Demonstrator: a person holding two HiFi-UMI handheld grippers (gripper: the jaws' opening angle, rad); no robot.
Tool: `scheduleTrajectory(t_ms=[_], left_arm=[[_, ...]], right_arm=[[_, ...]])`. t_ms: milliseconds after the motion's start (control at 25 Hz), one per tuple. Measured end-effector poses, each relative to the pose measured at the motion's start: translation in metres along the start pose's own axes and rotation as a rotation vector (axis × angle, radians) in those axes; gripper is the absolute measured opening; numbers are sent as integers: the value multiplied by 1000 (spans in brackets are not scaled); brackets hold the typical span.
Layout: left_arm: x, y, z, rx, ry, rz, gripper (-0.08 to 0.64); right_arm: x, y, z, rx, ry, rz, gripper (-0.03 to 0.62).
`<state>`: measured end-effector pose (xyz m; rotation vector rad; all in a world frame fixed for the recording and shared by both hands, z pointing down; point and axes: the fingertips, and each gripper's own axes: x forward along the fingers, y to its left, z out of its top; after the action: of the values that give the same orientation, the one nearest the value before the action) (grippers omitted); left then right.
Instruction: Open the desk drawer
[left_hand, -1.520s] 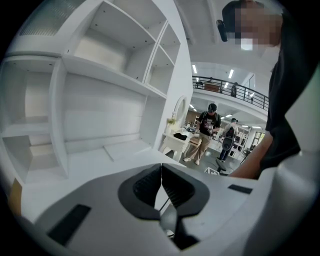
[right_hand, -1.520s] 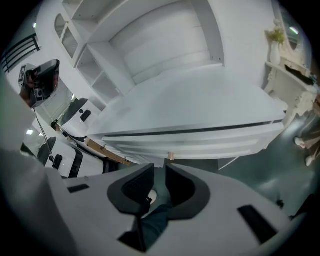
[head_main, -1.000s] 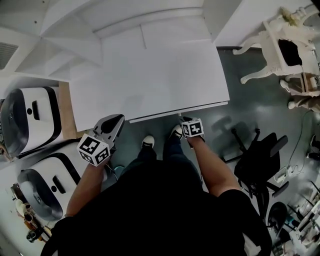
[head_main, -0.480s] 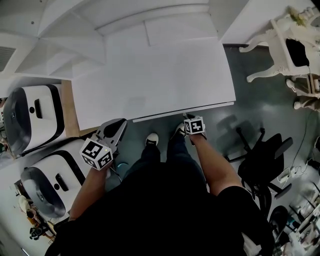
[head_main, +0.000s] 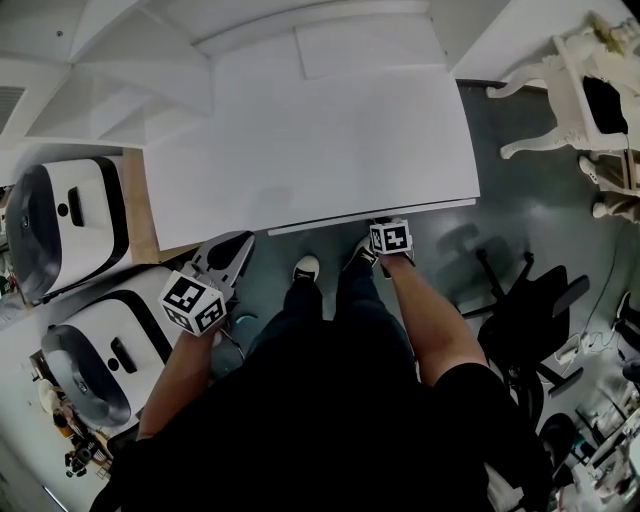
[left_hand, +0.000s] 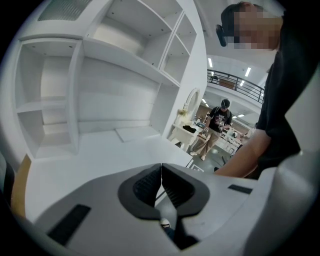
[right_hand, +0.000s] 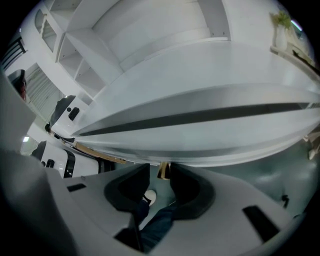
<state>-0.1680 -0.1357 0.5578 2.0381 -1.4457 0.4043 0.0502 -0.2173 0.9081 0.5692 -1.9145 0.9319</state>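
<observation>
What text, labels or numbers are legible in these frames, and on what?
No legible words or numbers in any view.
Left marker cube and right marker cube: black-and-white square patterns only, no letters or digits.
White appliance: small dark marks on its front, too small to read.

One table (head_main: 300, 150) with one brass knob (right_hand: 164, 170). Two grippers: the left gripper (left_hand: 161, 167), and the right gripper (right_hand: 160, 175), its jaws opening with the knob between them. Two white machines (head_main: 70, 225). Two shoes (head_main: 306, 268). One black chair (head_main: 525, 320). One carved white piece (head_main: 565, 100), possibly a dresser. One bystander (left_hand: 218, 122).
</observation>
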Motion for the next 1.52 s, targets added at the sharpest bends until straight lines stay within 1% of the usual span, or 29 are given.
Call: scheduleTrajectory(t_ms=[120, 280, 400, 480, 560, 680, 960, 1200, 1520], left_arm=[[-2, 1, -3, -2, 5, 1, 12], [-2, 4, -4, 0, 6, 2, 12], [-4, 6, -5, -2, 9, 0, 12], [-5, 8, -6, -4, 7, 1, 12], [-4, 10, -5, -6, 3, 2, 12], [-6, 11, -8, -13, 6, -2, 12], [-7, 11, -13, -11, 12, -12, 12], [-8, 14, -12, -7, 11, -21, 12], [-10, 17, -15, -2, 17, -45, 12]], right_arm=[[3, -1, -3, 15, 5, -6, 127], [6, -6, -2, 54, -1, -18, 103], [8, -5, -6, 38, 18, -30, 103], [9, -7, -5, 41, 15, -40, 78], [10, -8, -2, 48, 9, -48, 80], [9, -7, -2, 33, 10, -61, 77], [9, -7, -4, -1, 31, -79, 74], [8, -7, -4, -3, 48, -101, 72], [5, -5, -18, -12, 74, -126, 72]])
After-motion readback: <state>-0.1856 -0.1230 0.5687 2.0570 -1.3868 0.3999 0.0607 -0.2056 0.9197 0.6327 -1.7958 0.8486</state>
